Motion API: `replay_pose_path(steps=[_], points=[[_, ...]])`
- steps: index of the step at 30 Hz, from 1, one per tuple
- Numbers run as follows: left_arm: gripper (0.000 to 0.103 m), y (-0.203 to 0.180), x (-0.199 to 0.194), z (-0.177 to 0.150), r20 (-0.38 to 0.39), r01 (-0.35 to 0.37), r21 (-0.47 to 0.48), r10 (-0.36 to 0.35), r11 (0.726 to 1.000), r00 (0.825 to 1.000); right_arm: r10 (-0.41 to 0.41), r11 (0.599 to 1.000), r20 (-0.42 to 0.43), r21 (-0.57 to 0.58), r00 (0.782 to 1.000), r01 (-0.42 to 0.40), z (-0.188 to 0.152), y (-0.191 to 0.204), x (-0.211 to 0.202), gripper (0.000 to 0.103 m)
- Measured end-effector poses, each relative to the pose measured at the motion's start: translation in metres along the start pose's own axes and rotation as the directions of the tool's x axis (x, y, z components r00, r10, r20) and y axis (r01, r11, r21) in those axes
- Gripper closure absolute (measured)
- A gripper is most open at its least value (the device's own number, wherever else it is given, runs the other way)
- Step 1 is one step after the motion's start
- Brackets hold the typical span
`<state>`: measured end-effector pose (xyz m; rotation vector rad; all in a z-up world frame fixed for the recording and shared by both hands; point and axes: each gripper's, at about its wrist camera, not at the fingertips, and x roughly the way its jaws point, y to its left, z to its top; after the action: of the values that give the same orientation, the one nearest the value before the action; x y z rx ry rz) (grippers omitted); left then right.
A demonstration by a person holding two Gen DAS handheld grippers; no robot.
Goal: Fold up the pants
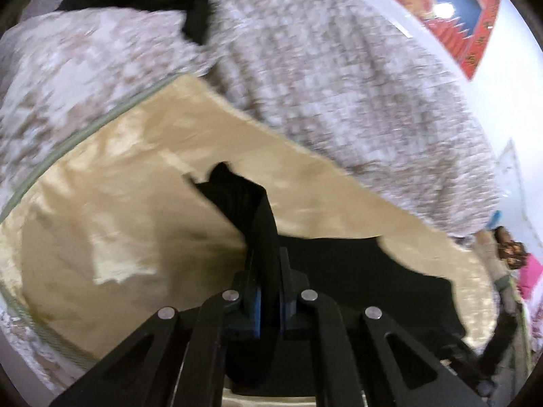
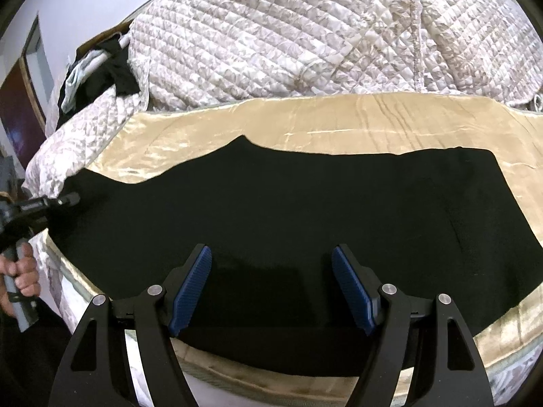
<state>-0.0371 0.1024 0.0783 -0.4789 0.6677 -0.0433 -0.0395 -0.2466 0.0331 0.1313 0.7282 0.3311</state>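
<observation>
**Black pants on a gold sheet, one end pinched**

The pants (image 2: 288, 210) lie spread across the gold sheet (image 2: 339, 118) on the bed, in front of a quilt (image 2: 305, 34). The left hand-held gripper (image 1: 268, 271) is clenched on a raised fold of the pants (image 1: 244, 196). The right hand-held gripper (image 2: 271, 285) hovers over the near edge, its jaws wide apart, blue pads (image 2: 190, 291) bare.

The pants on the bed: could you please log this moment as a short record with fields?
garment: black pants, spread across the gold satin sheet
left gripper: shut on a bunched end of the pants
right gripper: open, above the near edge of the pants, holding nothing
backdrop: quilted bedspread heaped behind the sheet
fold: not yet made
</observation>
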Motion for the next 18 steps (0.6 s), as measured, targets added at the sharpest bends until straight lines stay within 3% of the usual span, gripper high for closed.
replay_pose_path(steps=[5, 9, 14, 18], points=[[0.095, -0.069, 0.017, 0.004, -0.049, 0.119, 0.093, -0.115, 0.989, 0.992, -0.002, 0.998, 0.013, 0.065, 1.0, 0.001, 0.0, -0.017, -0.007, 0.029], [0.095, -0.13, 0.047, -0.011, -0.131, 0.209, 0.171, -0.188, 0.963, 0.973, -0.018, 0.99, 0.037, 0.139, 0.999, 0.013, 0.002, -0.035, -0.015, 0.029], [0.095, -0.184, 0.094, -0.054, -0.289, 0.302, 0.233, -0.231, 0.924, 0.929, -0.035, 0.98, 0.04, 0.195, 0.999, 0.027, 0.001, -0.053, -0.02, 0.029], [0.093, -0.187, 0.123, -0.082, -0.411, 0.33, 0.22, -0.22, 0.918, 0.885, -0.027, 0.979, 0.031, 0.203, 0.999, 0.02, -0.001, -0.058, -0.02, 0.03]])
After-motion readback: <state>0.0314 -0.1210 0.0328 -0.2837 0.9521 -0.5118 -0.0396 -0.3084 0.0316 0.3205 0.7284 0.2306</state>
